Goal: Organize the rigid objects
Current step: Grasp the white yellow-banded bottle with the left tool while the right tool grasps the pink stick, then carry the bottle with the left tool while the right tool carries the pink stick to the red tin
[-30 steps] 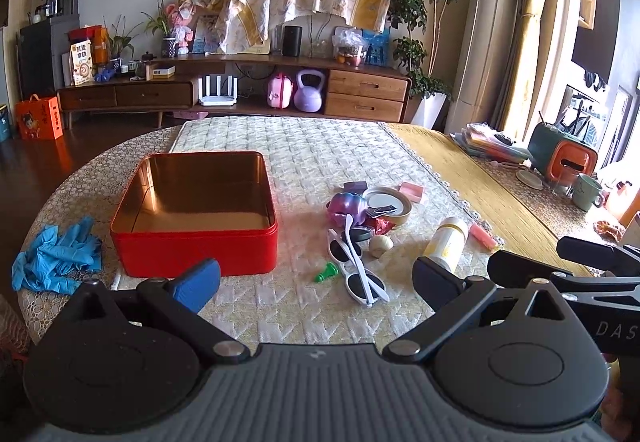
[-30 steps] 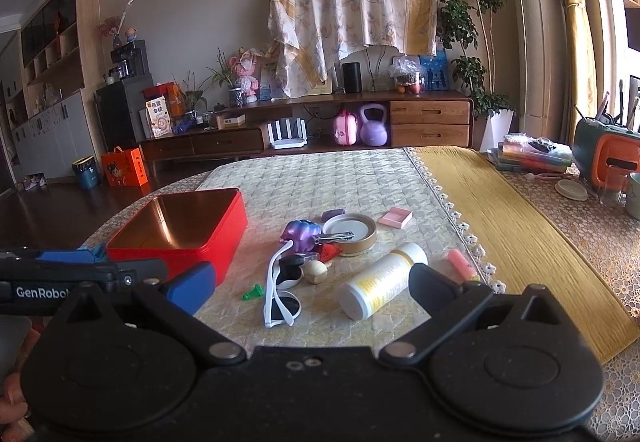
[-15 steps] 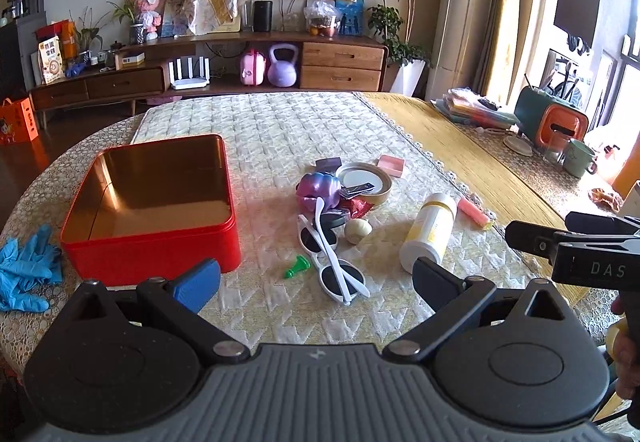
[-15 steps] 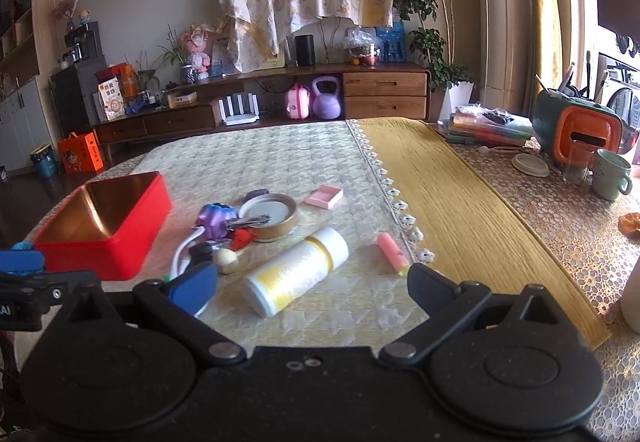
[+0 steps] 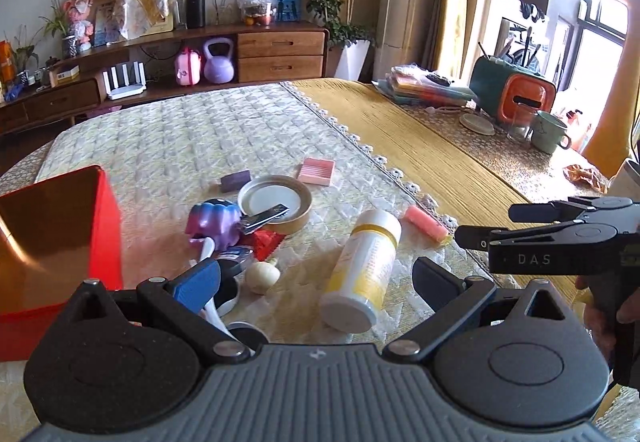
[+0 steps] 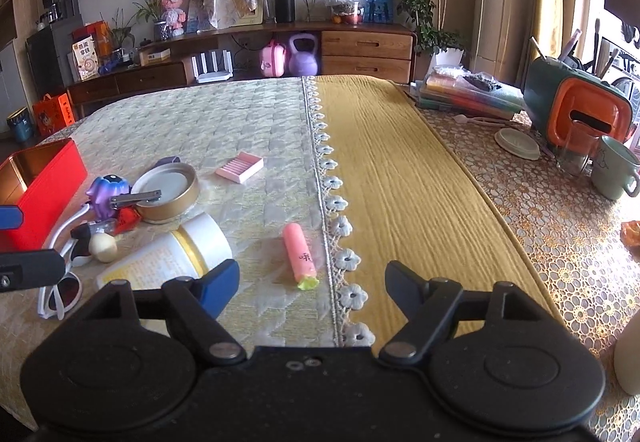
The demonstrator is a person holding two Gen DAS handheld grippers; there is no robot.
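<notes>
Both grippers have swung right, away from the red tin (image 5: 60, 242).
My right gripper (image 6: 312, 282) is closing, empty, over the pink highlighter (image 6: 300, 256); my left gripper (image 5: 316, 278) hangs open above the white bottle (image 5: 364, 266), right of the tin.

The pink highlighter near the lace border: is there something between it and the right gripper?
Nothing visible blocks it. The pink highlighter lies alone on the cloth, ahead of the right gripper, whose closing jaws hold nothing. The white bottle lies off to its left.
</notes>
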